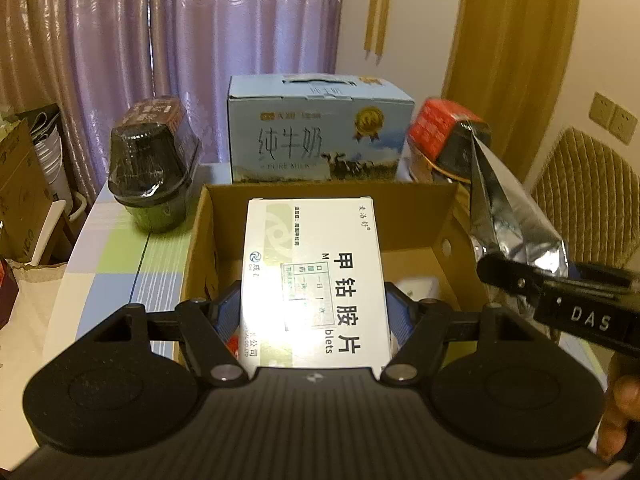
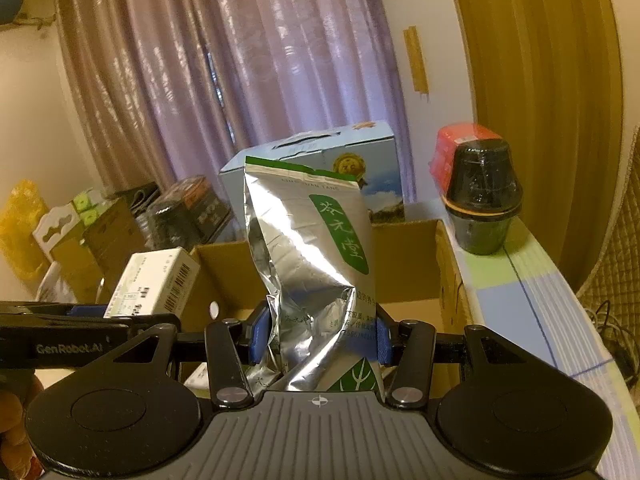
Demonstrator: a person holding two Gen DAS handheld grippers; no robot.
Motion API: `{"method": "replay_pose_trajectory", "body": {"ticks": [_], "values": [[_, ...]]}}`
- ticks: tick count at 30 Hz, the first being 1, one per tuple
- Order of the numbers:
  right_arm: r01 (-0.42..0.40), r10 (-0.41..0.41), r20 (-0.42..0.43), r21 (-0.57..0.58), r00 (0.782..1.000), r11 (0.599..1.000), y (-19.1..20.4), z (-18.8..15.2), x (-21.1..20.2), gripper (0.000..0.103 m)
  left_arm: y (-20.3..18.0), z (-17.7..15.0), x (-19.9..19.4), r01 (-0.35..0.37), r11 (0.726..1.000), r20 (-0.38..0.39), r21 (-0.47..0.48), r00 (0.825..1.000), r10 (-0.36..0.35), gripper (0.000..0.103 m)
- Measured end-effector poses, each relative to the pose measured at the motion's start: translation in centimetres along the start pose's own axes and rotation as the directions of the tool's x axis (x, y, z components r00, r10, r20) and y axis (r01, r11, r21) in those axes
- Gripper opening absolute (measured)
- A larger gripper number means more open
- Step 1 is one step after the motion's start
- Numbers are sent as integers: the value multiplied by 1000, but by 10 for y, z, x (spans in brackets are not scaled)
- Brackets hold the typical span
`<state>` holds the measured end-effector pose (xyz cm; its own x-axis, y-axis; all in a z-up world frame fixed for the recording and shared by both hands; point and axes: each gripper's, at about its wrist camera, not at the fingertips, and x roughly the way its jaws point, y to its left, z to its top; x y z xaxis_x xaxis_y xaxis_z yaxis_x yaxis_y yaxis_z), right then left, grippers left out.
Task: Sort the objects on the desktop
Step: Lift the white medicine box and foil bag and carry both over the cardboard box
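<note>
both tools loaded, both held over the open cardboard box [image 1: 436,216].

left gripper [image 1: 314,316]: blue pads clamped on the sides of a white medicine carton [image 1: 316,280], which sticks out straight ahead of the fingers, above the box's inside.

right gripper [image 2: 318,336]: closed on the lower part of a silver foil tea pouch [image 2: 316,248], pouch standing up ahead of the fingers, crumpled at the pinch.

risks, as i judge them:
- foil is slick and soft; the pouch could slide or fold out of the grip if tilted.
- the two tools sit close, right one just off the left's right side; they could knock together over the box.
- carton could catch the box wall on release.

views: left wrist view shows something white low in the box, too hidden to name. right wrist view shows the carton's barcode side and the pouch's green label.
</note>
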<state>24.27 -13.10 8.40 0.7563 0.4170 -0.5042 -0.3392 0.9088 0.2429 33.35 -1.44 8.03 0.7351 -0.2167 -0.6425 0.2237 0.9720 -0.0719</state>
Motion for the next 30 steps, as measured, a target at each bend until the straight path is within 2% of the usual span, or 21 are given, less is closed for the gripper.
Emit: {"method": "replay_pose_trajectory", "body": {"ticks": [15,30], "values": [[20,-20,-1,29,1000,999,-6,12,28,47,2,14,36,-13,1000,-18,-23,1000,12,68],[25,-25,1,45,1000,999,-8,12,29,47,-1,16,44,-6,1000,-19,-30,1000,6,68]]}}
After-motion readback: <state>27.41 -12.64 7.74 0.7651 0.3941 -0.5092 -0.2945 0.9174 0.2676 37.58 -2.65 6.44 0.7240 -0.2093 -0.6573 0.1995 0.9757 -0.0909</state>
